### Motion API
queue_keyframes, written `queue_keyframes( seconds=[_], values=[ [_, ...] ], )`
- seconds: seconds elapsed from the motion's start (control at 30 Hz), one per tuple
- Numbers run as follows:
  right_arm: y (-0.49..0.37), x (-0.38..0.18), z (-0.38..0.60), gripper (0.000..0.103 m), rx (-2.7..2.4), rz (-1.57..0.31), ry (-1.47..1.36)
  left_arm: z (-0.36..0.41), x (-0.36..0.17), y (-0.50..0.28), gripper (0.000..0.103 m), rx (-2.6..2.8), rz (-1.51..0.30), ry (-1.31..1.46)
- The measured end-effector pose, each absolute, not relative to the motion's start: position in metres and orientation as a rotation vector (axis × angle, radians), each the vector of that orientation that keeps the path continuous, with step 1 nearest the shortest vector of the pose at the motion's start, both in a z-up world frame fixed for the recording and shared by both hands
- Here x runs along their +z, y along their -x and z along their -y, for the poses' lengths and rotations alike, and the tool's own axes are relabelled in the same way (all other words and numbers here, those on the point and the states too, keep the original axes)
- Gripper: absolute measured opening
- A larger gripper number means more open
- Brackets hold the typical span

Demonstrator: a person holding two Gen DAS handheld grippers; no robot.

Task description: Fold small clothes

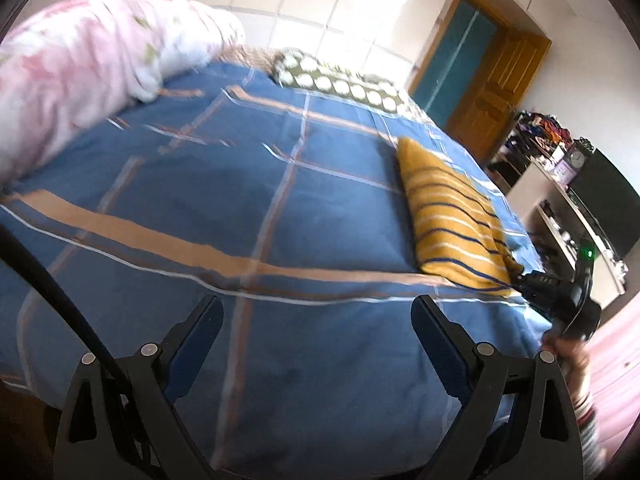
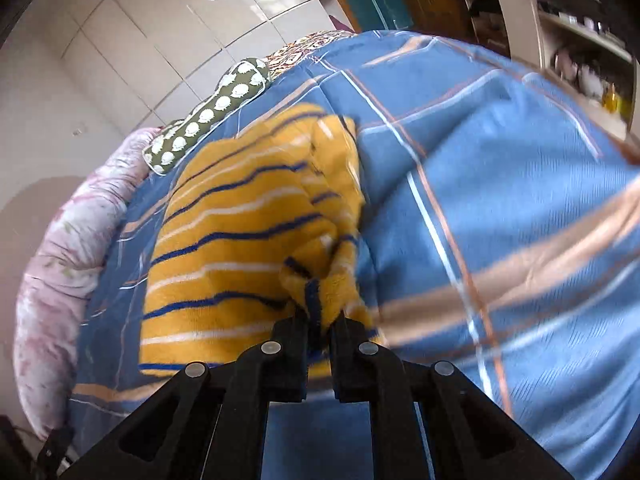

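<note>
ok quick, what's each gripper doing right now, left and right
Left gripper: open, holding nothing, above the bedspread.
Right gripper: closed on an edge of the yellow striped garment.

A folded yellow striped fleece garment lies on the blue plaid bedspread, toward its right edge. Behind it sits a green dotted pillow; a pink floral quilt lies far left.
</note>
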State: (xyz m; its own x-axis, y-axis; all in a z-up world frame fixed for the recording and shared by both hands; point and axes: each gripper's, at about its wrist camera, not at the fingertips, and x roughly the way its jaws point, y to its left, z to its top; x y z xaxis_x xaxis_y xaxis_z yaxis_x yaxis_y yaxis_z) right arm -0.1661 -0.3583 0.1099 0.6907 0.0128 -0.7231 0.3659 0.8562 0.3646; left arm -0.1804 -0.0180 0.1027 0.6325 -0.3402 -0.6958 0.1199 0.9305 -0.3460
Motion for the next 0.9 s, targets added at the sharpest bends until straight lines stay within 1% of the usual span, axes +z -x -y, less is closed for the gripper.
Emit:
queue_keyframes(
  seconds=[0.13, 0.3, 0.4, 0.43, 0.47, 0.6, 0.63, 0.67, 0.7, 0.8, 0.9],
  values=[
    [0.169, 0.111, 0.348, 0.007, -0.196, -0.778, -0.464, 0.035, 0.104, 0.180, 0.094, -0.279, -0.861, 0.265],
    [0.182, 0.102, 0.359, 0.008, -0.159, -0.767, -0.502, 0.051, 0.106, 0.185, 0.094, -0.270, -0.829, 0.158],
    [0.204, 0.105, 0.359, 0.022, -0.123, -0.725, -0.525, 0.055, 0.103, 0.189, 0.094, -0.260, -0.819, 0.109],
    [0.209, 0.108, 0.359, 0.030, -0.128, -0.711, -0.520, 0.055, 0.100, 0.190, 0.094, -0.257, -0.817, 0.102],
    [0.213, 0.113, 0.358, 0.032, -0.138, -0.692, -0.510, 0.055, 0.099, 0.192, 0.094, -0.256, -0.818, 0.100],
    [0.220, 0.145, 0.350, 0.032, -0.186, -0.590, -0.452, 0.055, 0.093, 0.196, 0.094, -0.260, -0.826, 0.112],
    [0.220, 0.150, 0.347, 0.036, -0.175, -0.568, -0.454, 0.055, 0.092, 0.198, 0.094, -0.258, -0.824, 0.115],
    [0.216, 0.155, 0.344, 0.040, -0.157, -0.551, -0.460, 0.054, 0.092, 0.199, 0.094, -0.255, -0.822, 0.116],
    [0.206, 0.159, 0.339, 0.041, -0.129, -0.551, -0.462, 0.054, 0.092, 0.200, 0.094, -0.249, -0.822, 0.116],
    [0.167, 0.160, 0.328, 0.041, -0.043, -0.591, -0.462, 0.051, 0.091, 0.202, 0.094, -0.242, -0.827, 0.124],
    [0.119, 0.146, 0.333, 0.041, -0.006, -0.665, -0.487, 0.049, 0.090, 0.203, 0.094, -0.238, -0.831, 0.125]
  ],
)
